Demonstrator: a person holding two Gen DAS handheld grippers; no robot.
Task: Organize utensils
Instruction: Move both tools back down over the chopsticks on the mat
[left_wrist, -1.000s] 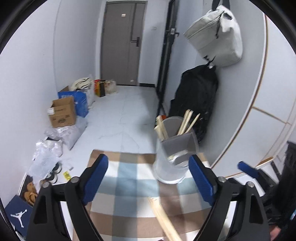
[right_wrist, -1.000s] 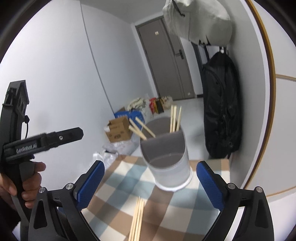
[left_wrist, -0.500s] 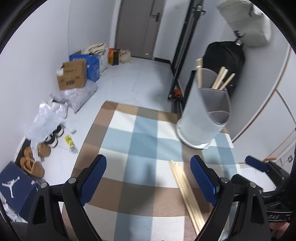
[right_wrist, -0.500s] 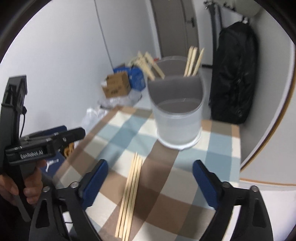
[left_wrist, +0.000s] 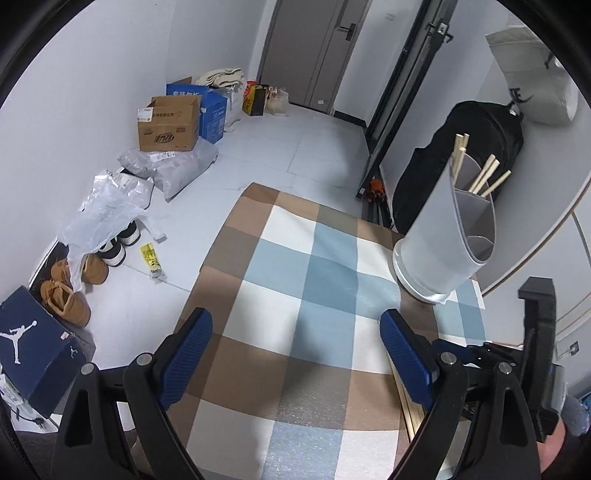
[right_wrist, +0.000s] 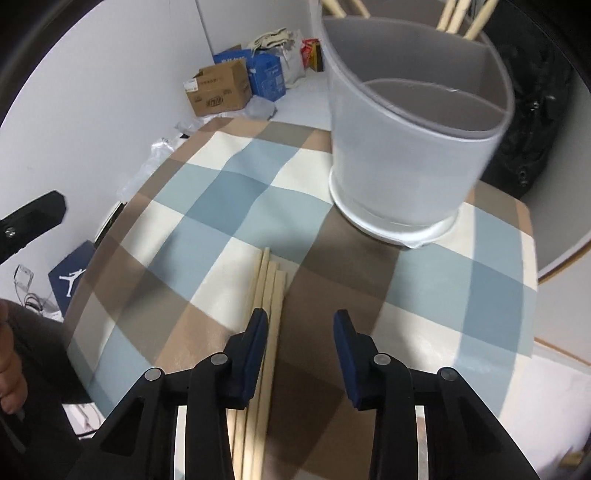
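Over the checked cloth, right gripper has just been narrowing, chopsticks beside its left finger, ungrasped; left gripper released. Next: centre, pinch, carry to holder.

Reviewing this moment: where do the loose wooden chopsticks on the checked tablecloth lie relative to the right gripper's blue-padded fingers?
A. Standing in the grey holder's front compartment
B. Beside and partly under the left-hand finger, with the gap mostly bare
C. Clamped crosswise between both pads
B: the loose wooden chopsticks run along the left-hand finger of the right gripper, which has just been closing without pressing them.
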